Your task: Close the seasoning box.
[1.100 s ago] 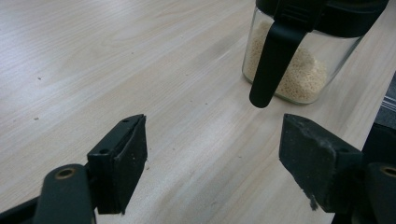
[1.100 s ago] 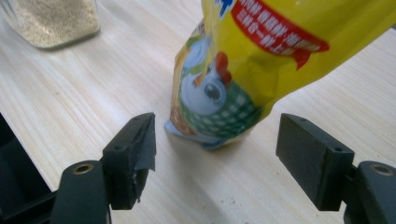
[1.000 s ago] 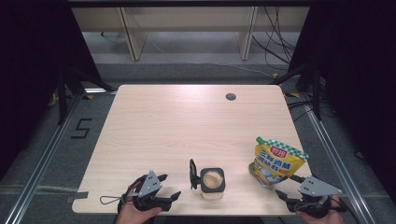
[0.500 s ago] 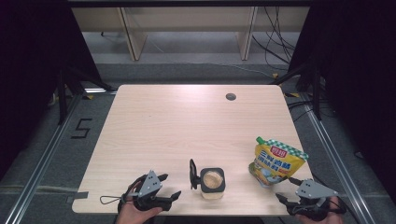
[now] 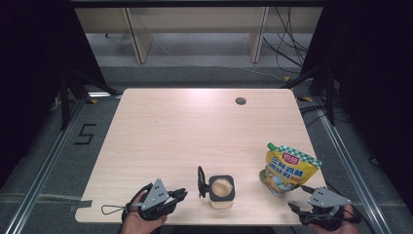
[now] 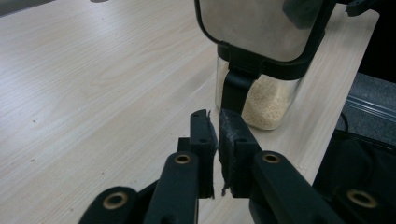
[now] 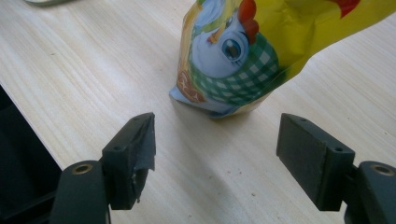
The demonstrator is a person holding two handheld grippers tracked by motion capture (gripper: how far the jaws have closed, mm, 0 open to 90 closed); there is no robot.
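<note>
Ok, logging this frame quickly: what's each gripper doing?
Left gripper: shut, empty, just short of the jar.
Right gripper: open, empty, facing the yellow pouch.

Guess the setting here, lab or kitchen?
Most likely a lab data-collection cell: a bare wooden table framed by floor rails and dark curtains, loose cables behind, floor marked "5".

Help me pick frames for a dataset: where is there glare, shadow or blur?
High view: soft glare on the far table, surroundings dark. Left gripper view: the jar's lid is close and blurred. Right gripper view: the pouch casts a soft shadow, fairly sharp.
</note>
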